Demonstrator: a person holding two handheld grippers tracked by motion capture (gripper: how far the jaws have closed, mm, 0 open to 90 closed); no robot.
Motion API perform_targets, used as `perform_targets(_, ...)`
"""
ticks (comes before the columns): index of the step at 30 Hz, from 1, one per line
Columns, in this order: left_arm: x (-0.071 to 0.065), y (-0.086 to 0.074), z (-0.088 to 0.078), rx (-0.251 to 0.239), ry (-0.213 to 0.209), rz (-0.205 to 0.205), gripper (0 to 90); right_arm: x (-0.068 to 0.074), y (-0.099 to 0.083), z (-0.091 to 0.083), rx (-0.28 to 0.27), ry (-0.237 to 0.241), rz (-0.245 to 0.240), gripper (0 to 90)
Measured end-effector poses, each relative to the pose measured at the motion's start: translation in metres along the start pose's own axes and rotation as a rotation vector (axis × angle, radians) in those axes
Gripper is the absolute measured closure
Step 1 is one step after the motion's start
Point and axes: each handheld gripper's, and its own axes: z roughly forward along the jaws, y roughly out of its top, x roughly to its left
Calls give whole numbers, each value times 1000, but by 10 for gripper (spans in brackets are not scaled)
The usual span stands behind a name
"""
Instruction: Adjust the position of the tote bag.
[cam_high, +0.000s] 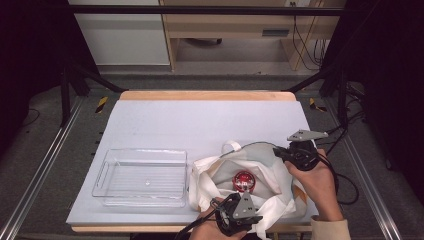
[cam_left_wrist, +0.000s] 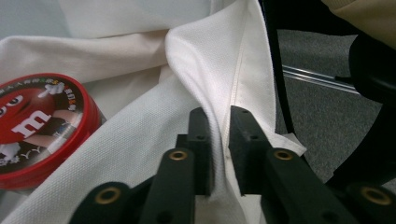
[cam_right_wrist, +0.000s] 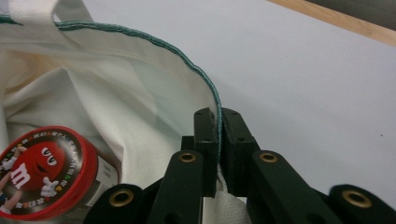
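A white cloth tote bag (cam_high: 270, 175) lies open at the table's near right, with a round red candy tin (cam_high: 244, 181) inside it. My left gripper (cam_high: 256, 218) is at the bag's near rim. In the left gripper view its jaws (cam_left_wrist: 220, 116) stand slightly apart with the bag's hem (cam_left_wrist: 201, 60) loose between them, and the tin (cam_left_wrist: 37, 121) lies to the left. My right gripper (cam_high: 276, 152) is at the bag's far right rim. In the right gripper view it (cam_right_wrist: 218, 116) is shut on the green-stitched rim (cam_right_wrist: 116, 84), with the tin (cam_right_wrist: 42, 172) below left.
A clear plastic tray (cam_high: 107, 172) sits empty to the left of the bag. The white table top (cam_high: 200, 120) stretches beyond both, with a wooden far edge. Dark metal frame rails run along both sides, and cables hang at the right.
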Motion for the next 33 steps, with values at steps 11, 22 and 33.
perform_targets(11,24,15,-39,-51,99,1,600,9,-1,-11,-24,17,-5,859)
perform_targets(22,54,8,-56,-42,158,-20,542,14,-1,-13,-25,25,-17,859)
perform_targets(33,65,-16,-37,80,108,-18,470,14,-1,-14,-23,31,-9,858)
